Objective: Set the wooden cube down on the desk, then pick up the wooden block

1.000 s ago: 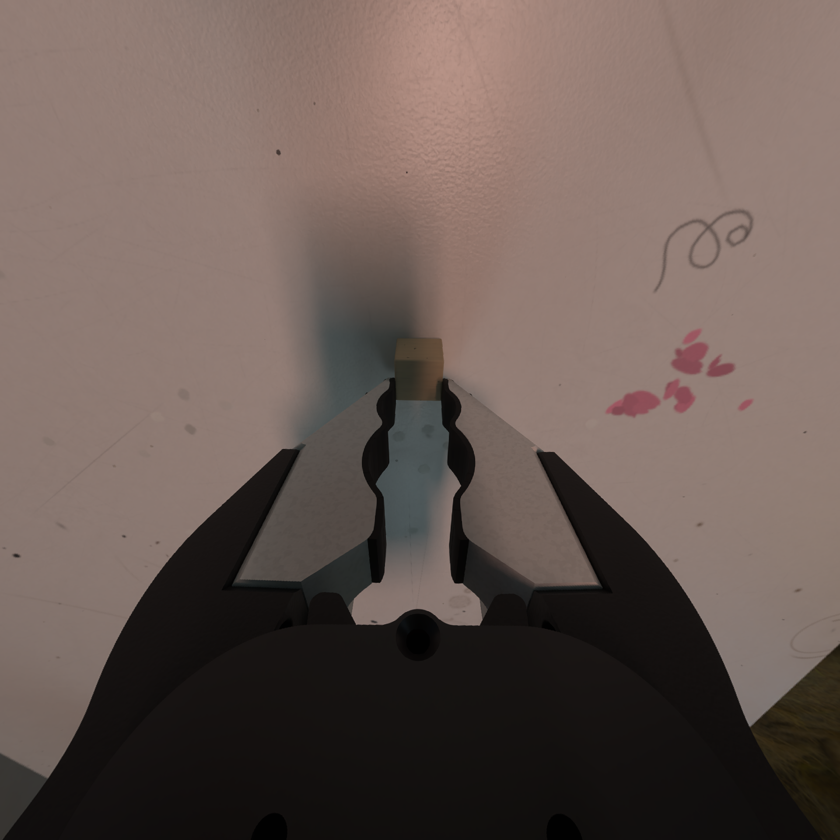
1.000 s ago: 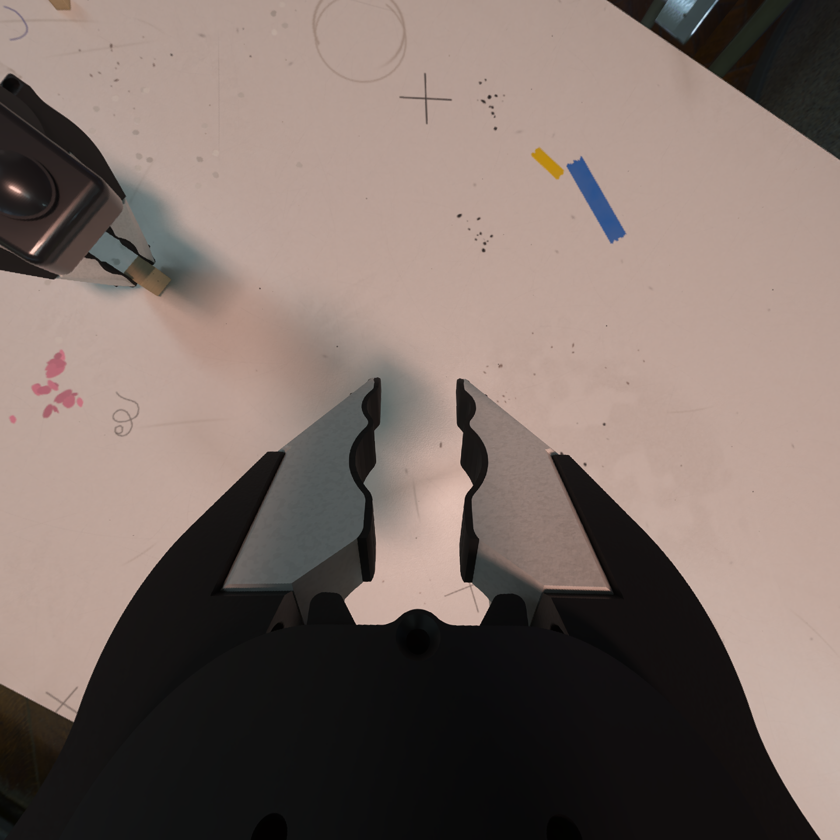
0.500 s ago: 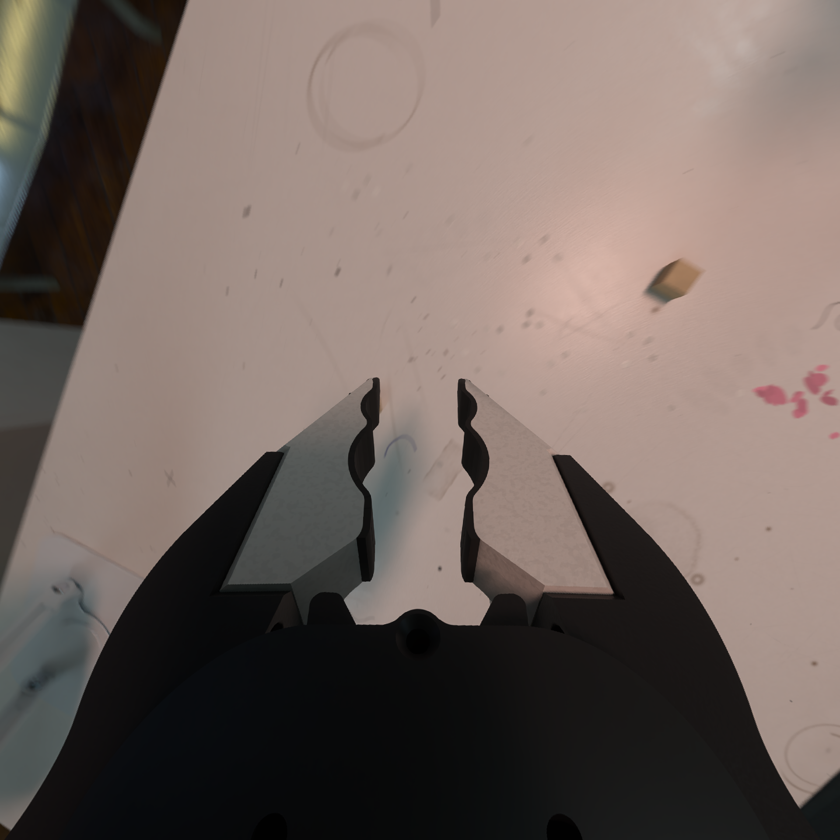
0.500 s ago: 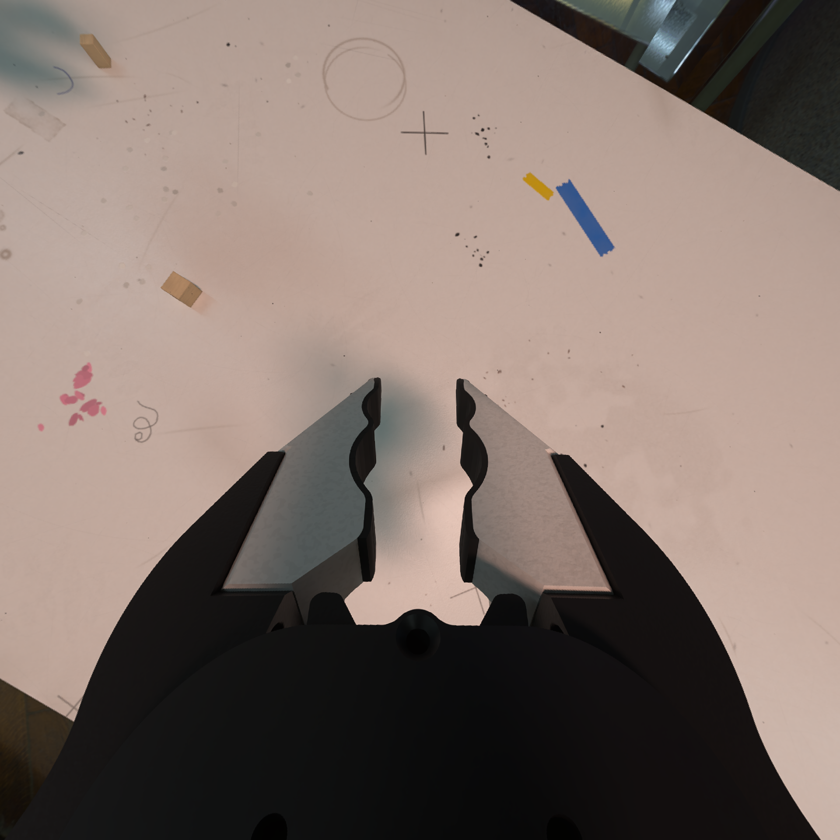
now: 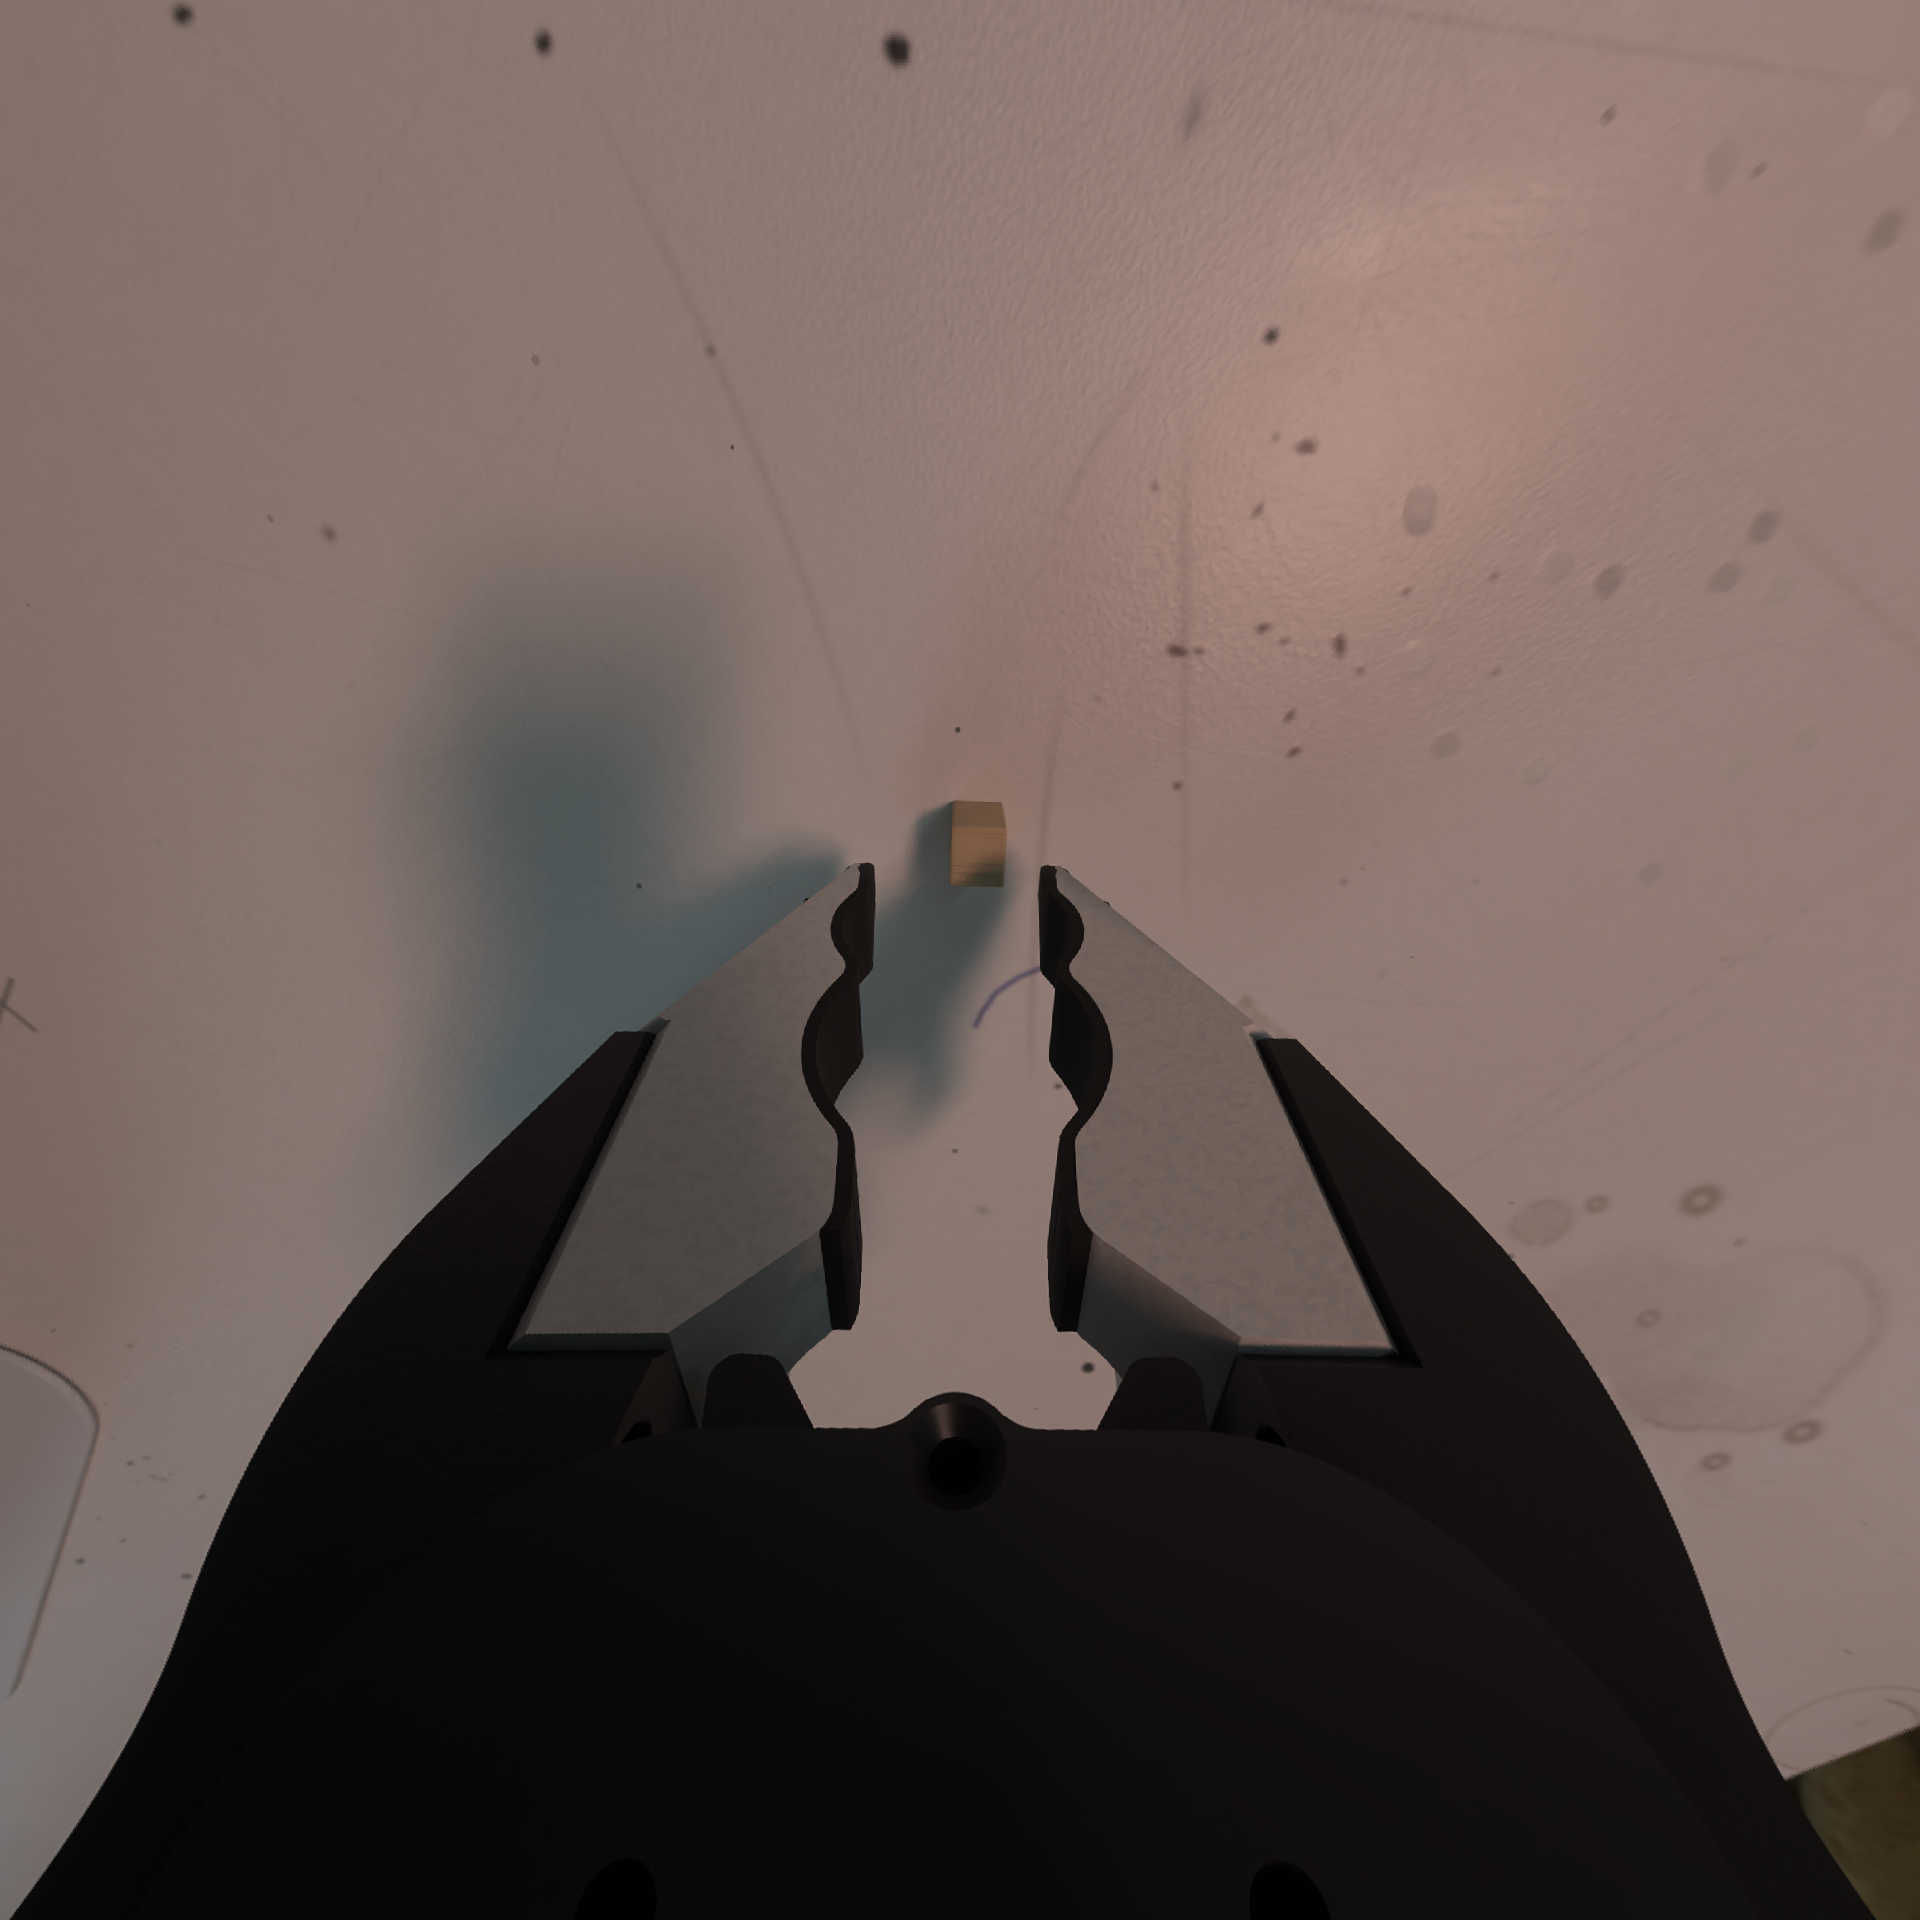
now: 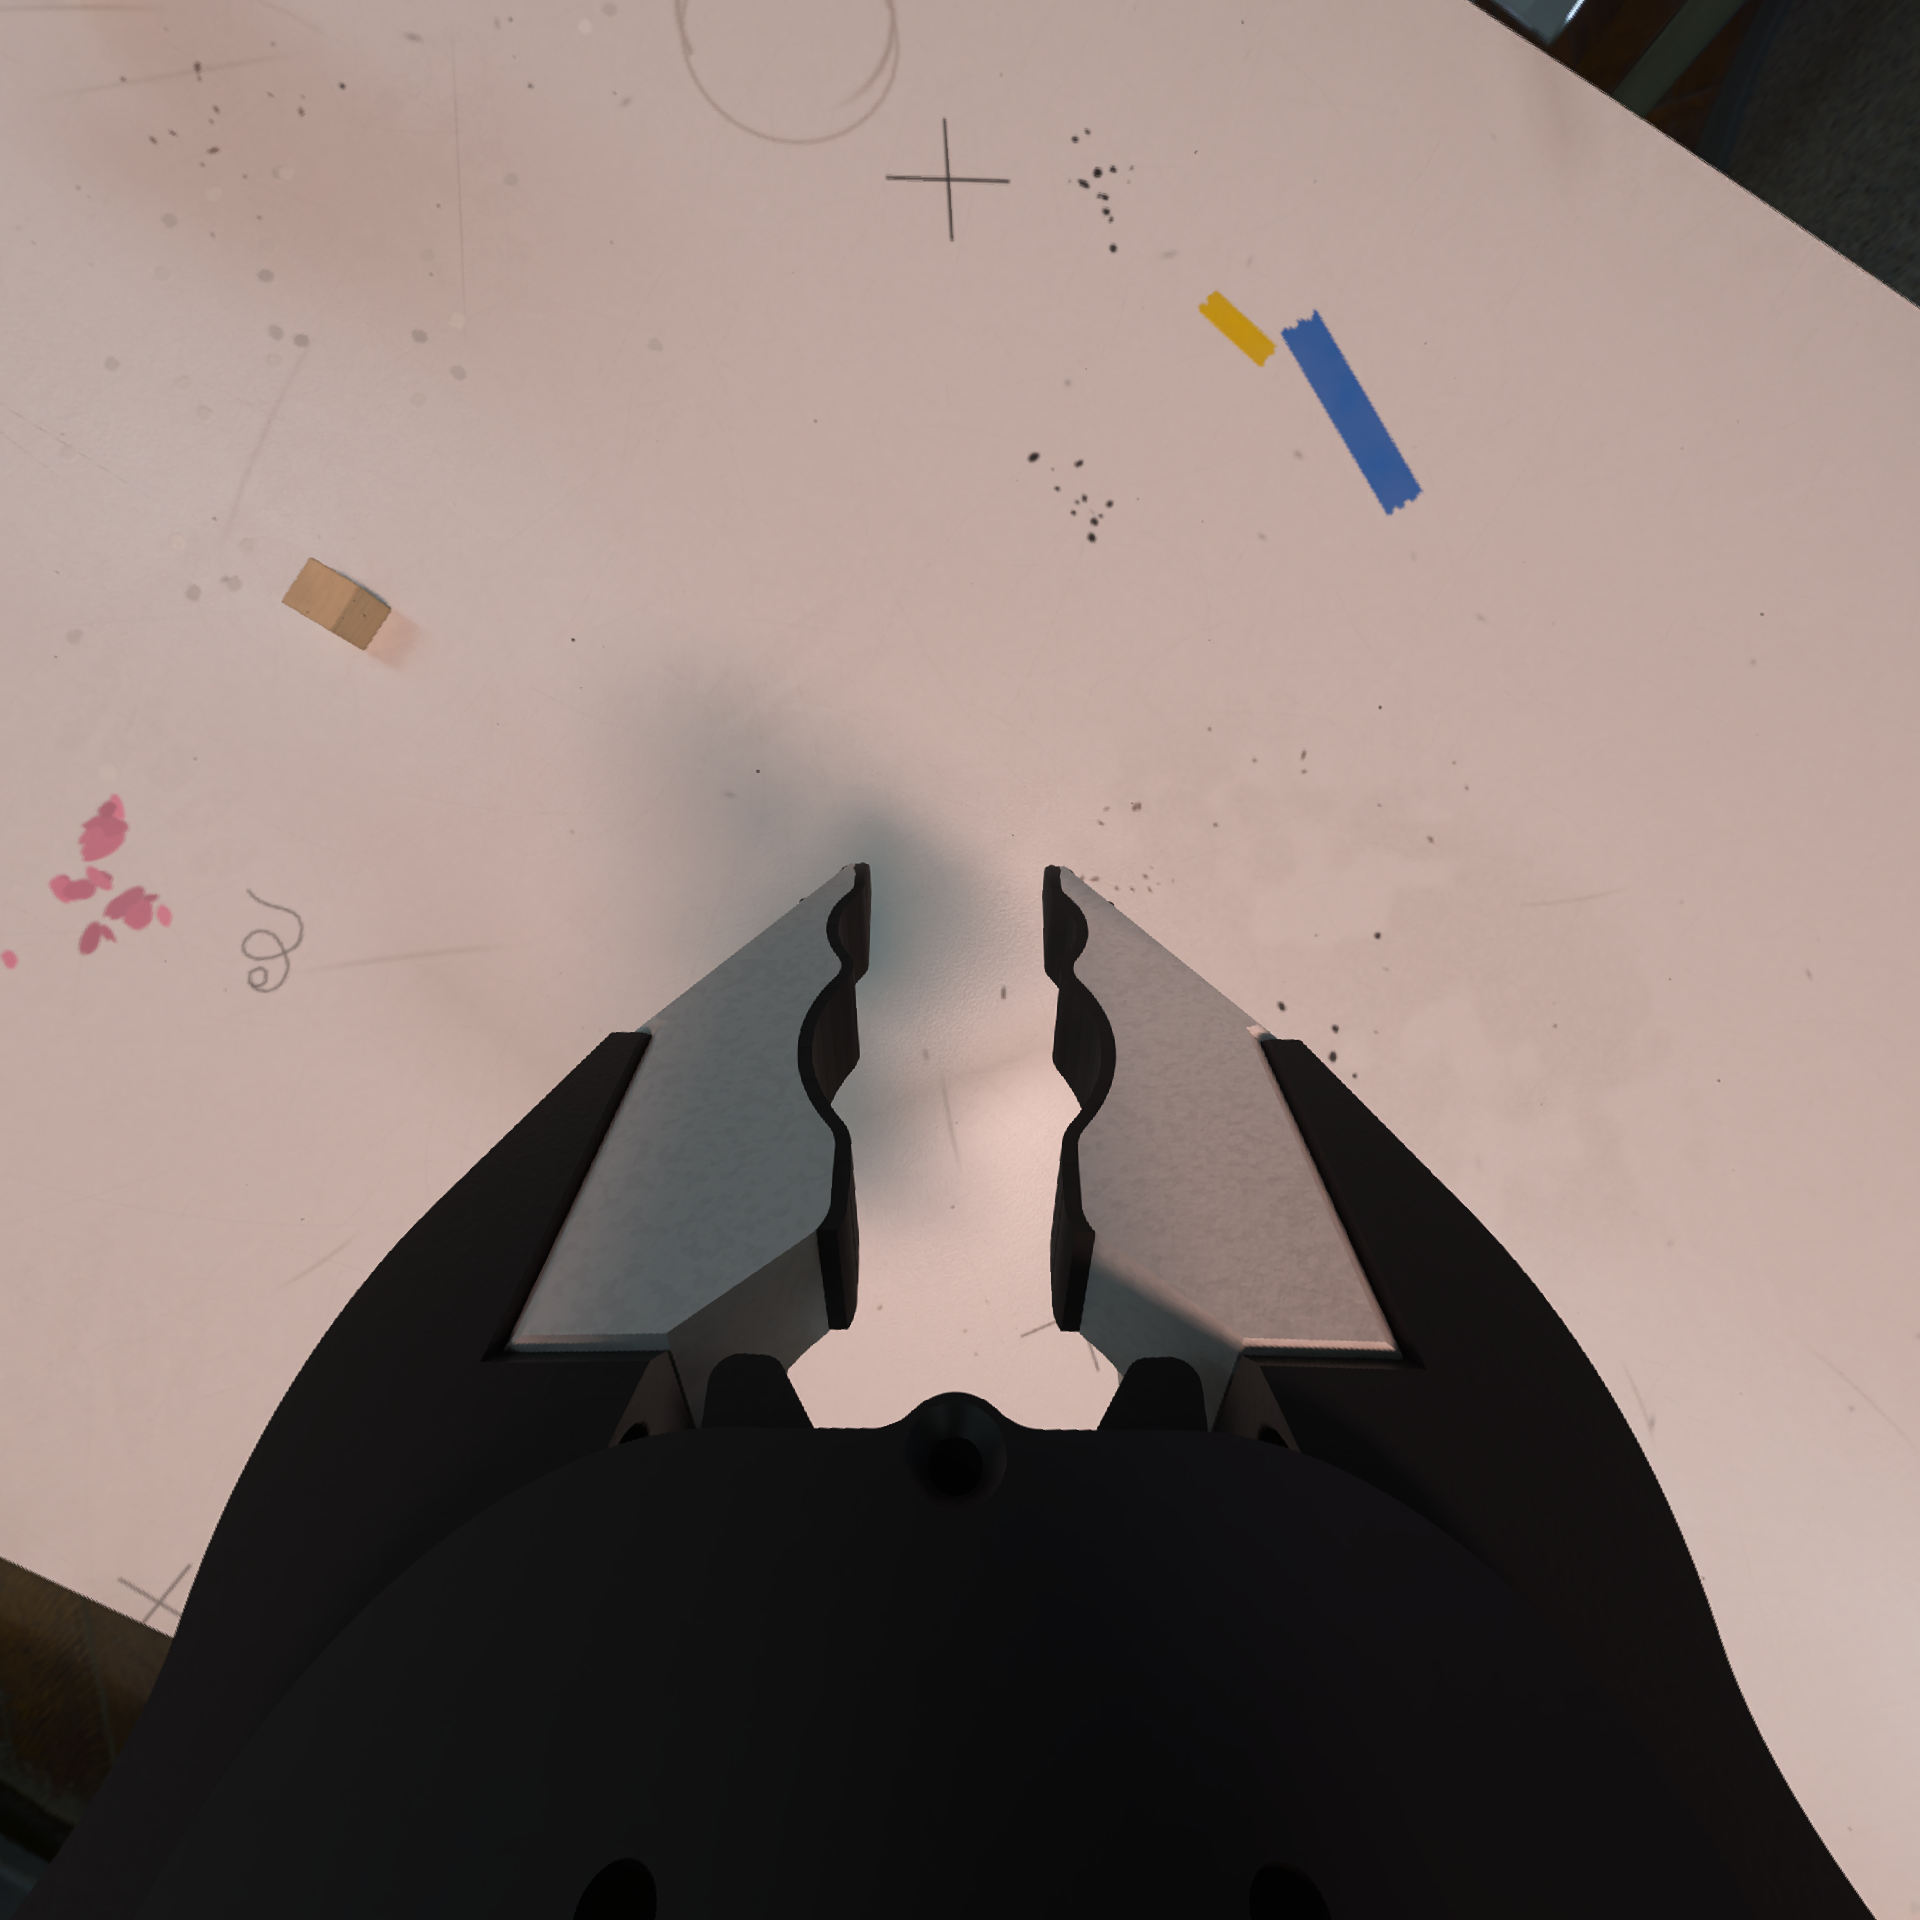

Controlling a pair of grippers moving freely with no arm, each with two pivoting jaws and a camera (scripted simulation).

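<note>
In the left wrist view a small wooden block (image 5: 977,844) stands on the white desk (image 5: 416,416), seen end-on just beyond my fingertips. My left gripper (image 5: 956,878) is open and empty, low over the desk, with the block a little right of its centre line. In the right wrist view the wooden cube (image 6: 336,603) lies alone on the desk (image 6: 623,416), far to the upper left of my right gripper (image 6: 956,878), which is open and empty above the desk. The block and the left gripper do not show in the right wrist view.
Blue tape (image 6: 1351,410) and yellow tape (image 6: 1236,327) are stuck on the desk at the upper right, near the desk's far right edge. A pink stain (image 6: 104,873) lies at the left. A pale translucent patch (image 5: 31,1507) shows at the left edge.
My left gripper let go of the cube, opened, swung away and now sits low in front of the wooden block. The cube rests on the desk. The right gripper stayed open, shifting slightly.
</note>
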